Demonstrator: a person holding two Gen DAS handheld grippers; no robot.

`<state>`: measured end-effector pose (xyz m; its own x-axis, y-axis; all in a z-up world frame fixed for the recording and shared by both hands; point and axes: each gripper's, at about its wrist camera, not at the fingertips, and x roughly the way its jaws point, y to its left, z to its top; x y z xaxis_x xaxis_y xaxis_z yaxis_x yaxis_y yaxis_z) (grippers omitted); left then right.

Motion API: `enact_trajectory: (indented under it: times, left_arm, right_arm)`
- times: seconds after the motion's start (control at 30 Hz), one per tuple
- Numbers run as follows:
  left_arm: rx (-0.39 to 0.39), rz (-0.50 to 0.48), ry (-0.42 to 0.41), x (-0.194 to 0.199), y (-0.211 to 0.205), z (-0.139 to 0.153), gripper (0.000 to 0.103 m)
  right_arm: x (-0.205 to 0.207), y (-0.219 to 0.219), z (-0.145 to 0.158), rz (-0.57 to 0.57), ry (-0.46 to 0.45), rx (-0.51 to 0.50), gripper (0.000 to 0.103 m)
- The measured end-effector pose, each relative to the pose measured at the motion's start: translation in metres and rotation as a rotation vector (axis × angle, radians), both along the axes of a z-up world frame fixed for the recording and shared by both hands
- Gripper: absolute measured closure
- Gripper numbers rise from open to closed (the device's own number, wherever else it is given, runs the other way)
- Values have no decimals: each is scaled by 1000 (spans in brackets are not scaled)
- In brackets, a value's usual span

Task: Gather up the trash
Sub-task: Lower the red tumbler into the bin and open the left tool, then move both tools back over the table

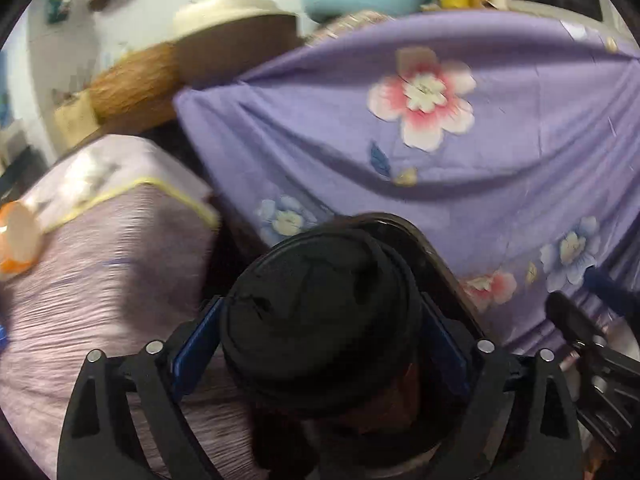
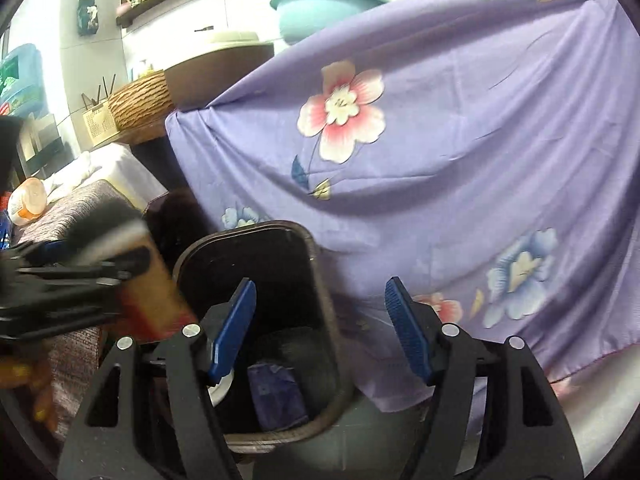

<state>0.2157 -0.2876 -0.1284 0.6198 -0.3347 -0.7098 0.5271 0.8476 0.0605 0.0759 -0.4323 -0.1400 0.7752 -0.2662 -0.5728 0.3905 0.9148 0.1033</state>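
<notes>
Left gripper (image 1: 320,344) clamps lidded cup (image 1: 320,320) above bin (image 2: 264,312); right gripper (image 2: 320,332) half-open, empty. Risk: cup released off-centre strikes bin rim, tumbles onto floor.

One trash bin (image 2: 320,280), dark, open-topped. One paper cup with black lid (image 1: 320,320). One orange-and-white cup (image 2: 26,200) lying on side. One purple floral cloth (image 2: 460,160). One teal basin (image 2: 320,12). One woven basket (image 2: 138,100). Two grippers: left gripper (image 1: 320,344), right gripper (image 2: 320,332).
</notes>
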Motion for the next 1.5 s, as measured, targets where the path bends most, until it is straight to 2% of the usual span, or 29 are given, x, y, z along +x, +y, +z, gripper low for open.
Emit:
enact_trajectory:
  times: [0.1, 0.5, 0.63, 0.77, 0.9, 1.03, 1.17, 1.3, 1.5]
  left_arm:
    - [5, -6, 31, 4, -14, -9, 13]
    - [190, -58, 85, 1, -57, -51, 15]
    - [174, -84, 82, -4, -55, -47, 10]
    - [142, -97, 62, -13, -50, -30, 9]
    - [62, -74, 55, -22, -29, 0, 8]
    - [-28, -25, 34, -31, 13, 38, 6]
    - [-67, 30, 8, -41, 54, 66, 6]
    - [-106, 91, -39, -56, 105, 99, 6]
    - [-149, 143, -136, -75, 171, 134, 5]
  right_arm:
    - [-9, -2, 3, -12, -9, 11, 36]
    - [-23, -7, -6, -36, 14, 49, 36]
    - [-27, -5, 1, -43, -1, 29, 35]
    - [-35, -4, 18, -53, -36, 6, 35]
    - [-41, -1, 39, -57, -87, -8, 35]
    - [-40, 11, 61, -26, -135, -27, 35]
    - [-36, 28, 79, 20, -177, -32, 32]
    - [-25, 49, 90, 87, -192, -13, 32]
    - [1, 98, 97, 271, -181, 25, 32]
